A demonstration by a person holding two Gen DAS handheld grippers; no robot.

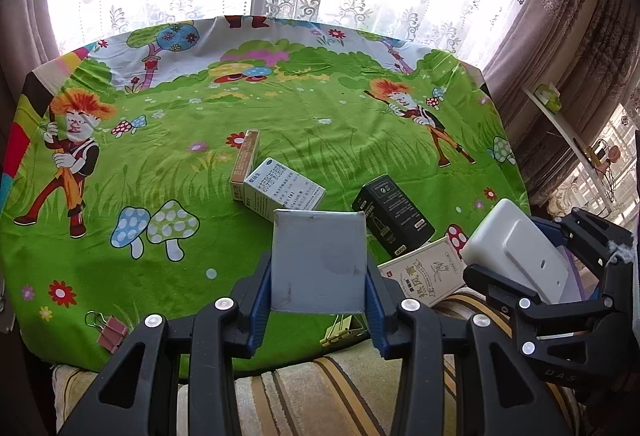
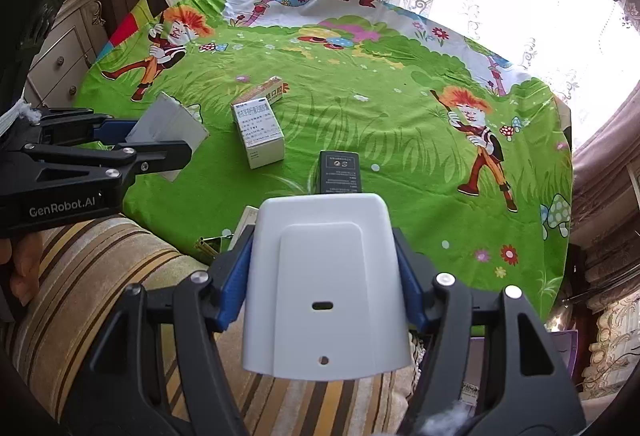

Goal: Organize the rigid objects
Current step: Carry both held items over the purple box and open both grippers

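My left gripper is shut on a flat grey box, held above the table's near edge; it also shows in the right wrist view. My right gripper is shut on a white plastic box, seen at the right of the left wrist view. On the green cartoon tablecloth lie a white medicine box, an orange-tan box behind it, a black box and a cream box.
A pink binder clip and a yellow binder clip grip the cloth's near edge. A striped cushion lies below the table. Lace curtains hang behind; a white drawer cabinet stands at the left.
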